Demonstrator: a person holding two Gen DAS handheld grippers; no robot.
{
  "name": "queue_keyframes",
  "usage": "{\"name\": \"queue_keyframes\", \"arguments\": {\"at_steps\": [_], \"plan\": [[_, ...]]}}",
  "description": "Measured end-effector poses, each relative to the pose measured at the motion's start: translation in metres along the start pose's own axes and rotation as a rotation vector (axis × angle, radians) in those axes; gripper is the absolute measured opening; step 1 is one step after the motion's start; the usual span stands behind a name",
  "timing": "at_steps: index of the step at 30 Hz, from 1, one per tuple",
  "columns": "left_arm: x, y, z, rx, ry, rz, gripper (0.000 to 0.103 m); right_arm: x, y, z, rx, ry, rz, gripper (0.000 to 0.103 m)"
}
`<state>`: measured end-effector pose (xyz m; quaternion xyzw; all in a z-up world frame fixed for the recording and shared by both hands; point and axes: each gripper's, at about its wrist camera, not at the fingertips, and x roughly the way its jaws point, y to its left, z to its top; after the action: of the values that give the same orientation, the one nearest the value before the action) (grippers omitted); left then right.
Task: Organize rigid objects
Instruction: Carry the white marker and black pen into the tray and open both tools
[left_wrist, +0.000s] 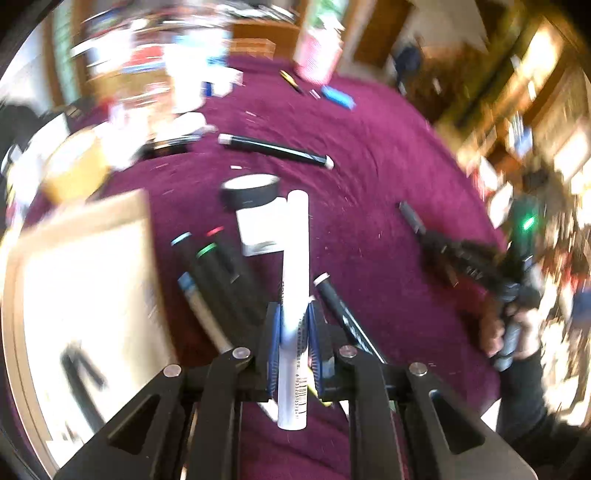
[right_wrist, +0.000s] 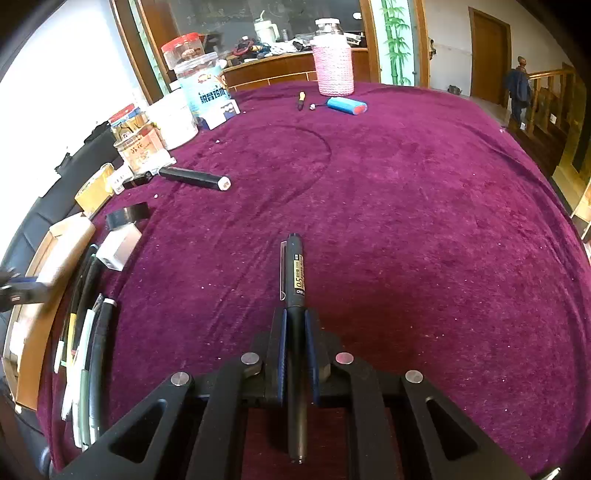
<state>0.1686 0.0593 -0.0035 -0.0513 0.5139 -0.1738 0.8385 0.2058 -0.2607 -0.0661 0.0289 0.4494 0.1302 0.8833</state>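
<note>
My left gripper (left_wrist: 295, 317) is shut on a white marker (left_wrist: 296, 258), which stands up between the blue pads above the purple tablecloth (left_wrist: 369, 184). Below it lie several black markers (left_wrist: 210, 269) with coloured ends, next to a cardboard box (left_wrist: 85, 295). The left wrist view is blurred by motion. My right gripper (right_wrist: 295, 321) is shut on a black pen (right_wrist: 295, 273), held low over the tablecloth (right_wrist: 406, 221). The left wrist view also catches the right gripper (left_wrist: 439, 247) at the right, with a hand (left_wrist: 517, 332) on its handle.
A black tape roll (right_wrist: 127, 214), a small white box (right_wrist: 120, 243) and a black marker with white ends (right_wrist: 195, 179) lie at the left. Jars (right_wrist: 199, 85) crowd the far left. A pink knit-covered jar (right_wrist: 334, 70), a blue cylinder (right_wrist: 347, 106) and a small pen (right_wrist: 301, 99) sit at the back.
</note>
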Motion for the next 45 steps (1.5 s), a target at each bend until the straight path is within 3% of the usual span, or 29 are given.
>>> {"name": "queue_keyframes", "arguments": {"at_steps": [6, 14, 19, 25, 33, 45], "plan": [[-0.061, 0.05, -0.061, -0.279, -0.139, 0.122, 0.014, -0.018, 0.035, -0.004, 0.0, 0.009, 0.064, 0.009], [-0.102, 0.105, -0.105, -0.493, -0.239, 0.192, 0.014, -0.054, 0.172, -0.011, -0.132, -0.016, 0.3, 0.01], [-0.108, 0.13, -0.11, -0.533, -0.247, 0.211, 0.014, -0.04, 0.243, -0.015, -0.208, 0.04, 0.388, 0.01], [-0.098, 0.163, -0.106, -0.585, -0.236, 0.197, 0.014, -0.017, 0.293, -0.011, -0.229, 0.08, 0.395, 0.01], [-0.08, 0.189, -0.091, -0.608, -0.222, 0.188, 0.014, 0.019, 0.328, 0.0, -0.248, 0.125, 0.367, 0.011], [-0.048, 0.211, -0.077, -0.634, -0.176, 0.208, 0.014, 0.055, 0.344, 0.003, -0.262, 0.163, 0.339, 0.011]]}}
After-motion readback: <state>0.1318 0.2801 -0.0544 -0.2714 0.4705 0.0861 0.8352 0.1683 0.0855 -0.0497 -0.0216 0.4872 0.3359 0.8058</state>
